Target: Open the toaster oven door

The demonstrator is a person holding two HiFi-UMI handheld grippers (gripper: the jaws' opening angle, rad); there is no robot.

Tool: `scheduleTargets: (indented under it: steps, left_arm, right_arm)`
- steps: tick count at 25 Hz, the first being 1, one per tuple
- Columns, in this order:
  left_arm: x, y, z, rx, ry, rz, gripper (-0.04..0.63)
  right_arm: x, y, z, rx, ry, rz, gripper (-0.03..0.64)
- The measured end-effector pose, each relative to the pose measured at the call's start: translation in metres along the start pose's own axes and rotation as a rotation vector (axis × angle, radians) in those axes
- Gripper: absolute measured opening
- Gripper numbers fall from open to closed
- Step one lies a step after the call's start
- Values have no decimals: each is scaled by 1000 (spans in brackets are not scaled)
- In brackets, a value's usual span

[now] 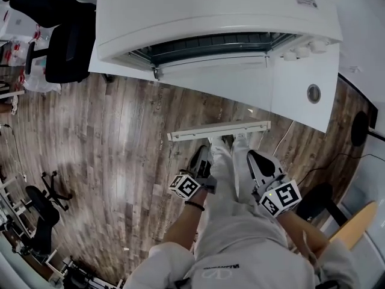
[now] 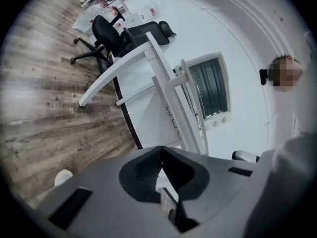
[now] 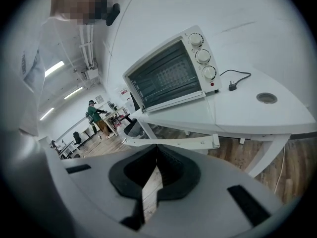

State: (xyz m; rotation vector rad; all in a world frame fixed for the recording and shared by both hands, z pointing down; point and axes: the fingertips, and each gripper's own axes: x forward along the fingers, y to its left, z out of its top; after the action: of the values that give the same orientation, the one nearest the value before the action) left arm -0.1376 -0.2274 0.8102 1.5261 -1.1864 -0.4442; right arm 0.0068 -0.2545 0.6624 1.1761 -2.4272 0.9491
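Note:
The white toaster oven (image 1: 210,11) stands on a white table (image 1: 301,83), well ahead of both grippers. Its glass door (image 3: 166,78) is closed, with three knobs (image 3: 202,56) to its right. The oven (image 2: 210,90) shows tilted and far off in the left gripper view. My left gripper (image 1: 201,156) hangs low by the person's legs; its jaws meet with nothing between them (image 2: 162,148). Beside it, my right gripper (image 1: 258,159) is also shut and empty (image 3: 157,146). Neither touches the oven.
A white crossbar (image 1: 219,129) of the table frame lies between the grippers and the table edge. A plug and cable (image 3: 237,76) and a round grommet (image 1: 313,93) are on the tabletop. Black office chairs (image 1: 69,50) stand left, a wooden stool (image 1: 355,221) right.

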Motion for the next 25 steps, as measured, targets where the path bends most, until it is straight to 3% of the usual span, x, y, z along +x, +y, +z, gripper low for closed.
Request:
scheduleTargets:
  steps: [3,8,11,14,19,25]
  left_arm:
    - [-8,0,4,241,73,49,8]
    - [-18,-42,2,840,136,222,8]
    - [-25,-79,5,1023,89,234,8]
    - [-35,-112,9,1099,28,211,8]
    - [-60,-164,6,1125,-59,178,8]
    - [-104,-225,-9,1071,-162,171,8]
  right_arm:
    - [-8,-1,0,11,-14,-20,17]
    - [-32,-19,-2,22,-39,-36,17]
    - [-48,-26,3,16,-77,-46,17]
    - [-68,-29,9,0,-122,-46,17]
    - [-109,-32,15,-29,-176,-31,17]
    - [-181,-21,23,-80,-227,-4,17]
